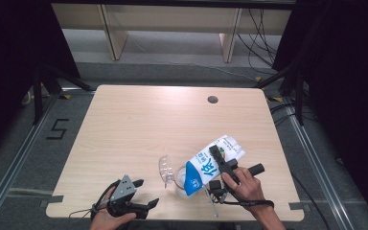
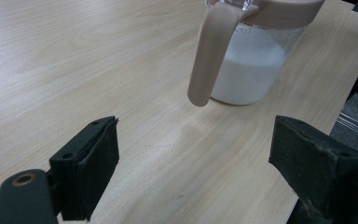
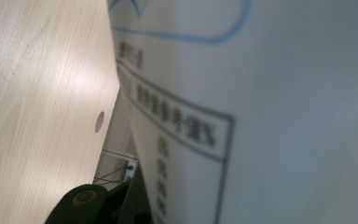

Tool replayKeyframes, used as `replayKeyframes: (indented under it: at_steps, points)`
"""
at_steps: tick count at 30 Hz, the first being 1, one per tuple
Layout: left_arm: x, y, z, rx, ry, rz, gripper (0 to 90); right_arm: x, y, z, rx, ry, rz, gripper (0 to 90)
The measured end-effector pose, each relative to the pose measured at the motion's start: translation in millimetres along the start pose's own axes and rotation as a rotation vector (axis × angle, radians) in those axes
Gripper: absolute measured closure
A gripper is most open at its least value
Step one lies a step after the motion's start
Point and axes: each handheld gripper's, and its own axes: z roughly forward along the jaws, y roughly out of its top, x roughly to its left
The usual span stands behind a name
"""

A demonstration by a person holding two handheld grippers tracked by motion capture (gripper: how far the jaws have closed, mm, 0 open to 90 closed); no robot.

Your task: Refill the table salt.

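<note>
Right now the right gripper [image 1: 219, 168] is clamped on a blue-and-white milk carton [image 1: 210, 163], tipping it so that its top end points down and to the left, over the mouth of a clear pitcher [image 1: 179, 179]. In the high view the carton lies slanted across the near right part of the bench [image 1: 139, 120], its lower blue end at the pitcher's rim and its white end raised toward the far right. The pitcher's clear lid [image 1: 165, 168] stands flipped up on its left side. In the right gripper view the carton's white side with blue lines and dark print [image 3: 261, 112] sits close against the camera, with the bench [image 3: 37, 93] beside it.

Near the front left edge of the bench, the left gripper [image 1: 143, 194] rests with its jaws wide apart and nothing between them, well apart from the pitcher. Its own view looks along the wood toward the pitcher [image 2: 251, 70], which stands upright on the bench [image 2: 98, 60], holds white liquid in its lower part and has a beige handle [image 2: 212, 56] and beige rim turned toward that gripper.
</note>
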Motion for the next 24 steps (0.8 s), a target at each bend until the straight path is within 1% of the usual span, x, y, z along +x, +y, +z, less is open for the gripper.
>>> replayKeyframes:
  at_steps: [2, 4, 5, 6, 11, 18, 22, 23, 24]
  points:
    - [-0.4, -0.1, 0.5, -0.007, -0.007, -0.006, 15.1, 0.0, -0.2, 0.0, 0.000, 0.000, 0.000, 78.0]
    - [0.0, 0.0, 0.2, -0.002, -0.002, -0.001, 15.1, 0.2, -0.3, 0.2, 0.001, 0.002, 0.000, 78.1]
    - [0.3, 0.0, 0.2, -0.001, -0.003, 0.001, 15.1, 1.3, -0.7, -0.2, 0.008, 0.004, 0.009, 78.1]
    - [0.4, 0.0, 0.2, -0.002, -0.003, 0.002, 15.1, 0.9, -0.7, 0.0, 0.004, 0.001, 0.004, 78.2]
    - [-0.1, 0.1, -0.3, 0.002, 0.003, 0.001, 15.1, 0.7, -0.7, 0.1, 0.004, 0.001, 0.003, 78.2]
    - [-0.5, 0.1, -0.1, -0.001, 0.000, -0.003, 15.1, 0.8, -1.1, 0.2, 0.004, 0.001, 0.008, 78.3]
    - [-0.1, 0.2, -0.4, 0.002, 0.003, 0.001, 15.1, 0.6, -1.0, 0.2, 0.002, 0.002, 0.009, 78.4]
    - [0.0, 0.2, -0.4, 0.002, 0.003, 0.002, 15.1, -1.0, -0.8, 0.1, -0.001, -0.002, -0.007, 78.4]
    - [0.0, 0.2, -0.4, 0.002, 0.002, 0.004, 15.1, 0.4, -1.0, 0.3, 0.001, 0.003, 0.006, 78.4]
